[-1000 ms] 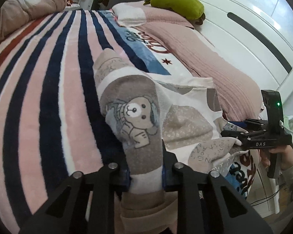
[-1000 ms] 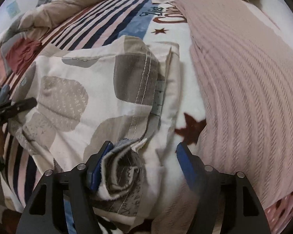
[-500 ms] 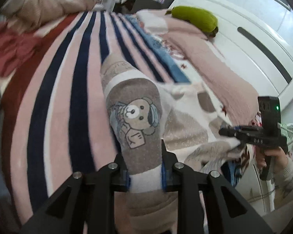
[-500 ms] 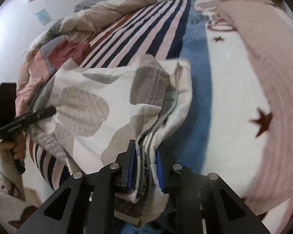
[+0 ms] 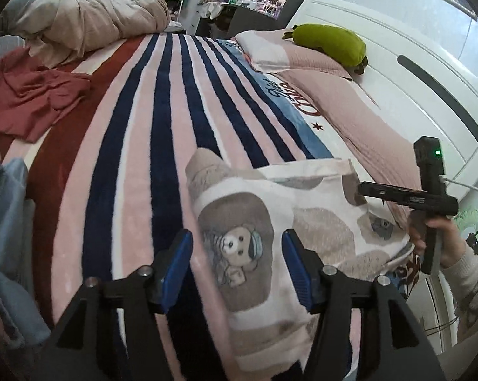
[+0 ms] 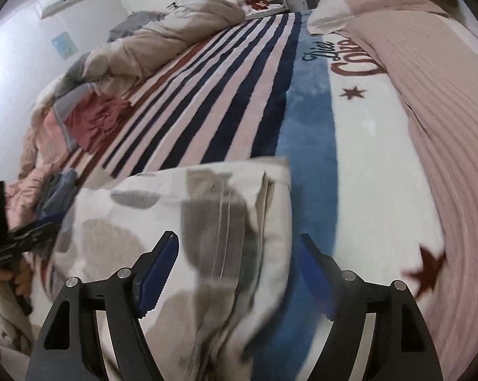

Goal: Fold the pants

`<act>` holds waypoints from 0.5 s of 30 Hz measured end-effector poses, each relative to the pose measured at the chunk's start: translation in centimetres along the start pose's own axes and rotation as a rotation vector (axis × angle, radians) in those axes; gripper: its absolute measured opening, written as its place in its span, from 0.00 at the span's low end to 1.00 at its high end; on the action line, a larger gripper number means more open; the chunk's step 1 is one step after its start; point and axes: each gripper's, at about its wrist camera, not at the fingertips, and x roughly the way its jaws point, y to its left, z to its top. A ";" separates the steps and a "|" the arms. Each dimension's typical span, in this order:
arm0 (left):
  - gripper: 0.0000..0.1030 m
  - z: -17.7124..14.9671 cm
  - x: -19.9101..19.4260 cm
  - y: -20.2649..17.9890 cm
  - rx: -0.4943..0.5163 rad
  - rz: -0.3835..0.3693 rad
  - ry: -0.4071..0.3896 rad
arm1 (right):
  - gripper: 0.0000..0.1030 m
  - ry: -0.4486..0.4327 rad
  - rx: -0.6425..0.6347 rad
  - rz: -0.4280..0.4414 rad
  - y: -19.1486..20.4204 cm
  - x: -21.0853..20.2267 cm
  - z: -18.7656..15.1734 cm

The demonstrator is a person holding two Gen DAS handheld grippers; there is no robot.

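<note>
The pants (image 5: 270, 222) are white with grey-brown patches and a bear print. They lie folded on the striped blanket (image 5: 143, 127) near the bed's front edge. My left gripper (image 5: 235, 263) is open, its blue pads on either side of the bear-print end without gripping it. My right gripper (image 6: 235, 273) is open over the other end of the pants (image 6: 207, 222), pads apart from the cloth. The right gripper also shows in the left wrist view (image 5: 407, 195), and the left gripper in the right wrist view (image 6: 19, 241).
A pink ribbed pillow (image 5: 350, 108) and green plush (image 5: 331, 44) lie by the white headboard (image 5: 413, 73). A red garment (image 5: 26, 101), a beige duvet (image 5: 89, 22) and blue cloth (image 5: 7, 238) lie at the left.
Both grippers have let go of the pants and opened. The pants have dropped flat onto the blanket, and both grippers have drawn back a little.
</note>
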 end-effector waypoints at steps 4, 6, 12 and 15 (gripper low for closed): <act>0.52 -0.2 1.4 0.6 -0.017 -0.014 0.028 | 0.69 0.023 -0.034 -0.067 -0.3 1.8 0.4; 0.53 -0.4 2.5 1.1 -0.034 -0.014 0.054 | 0.62 0.045 -0.022 -0.080 -1.2 2.2 -0.1; 0.54 -0.9 3.4 1.8 -0.071 -0.062 0.087 | 0.60 0.010 -0.036 -0.157 -2.5 0.8 -1.0; 0.55 -1.4 3.6 1.6 -0.059 -0.110 0.120 | 0.62 0.050 0.029 0.010 -2.6 0.2 -1.3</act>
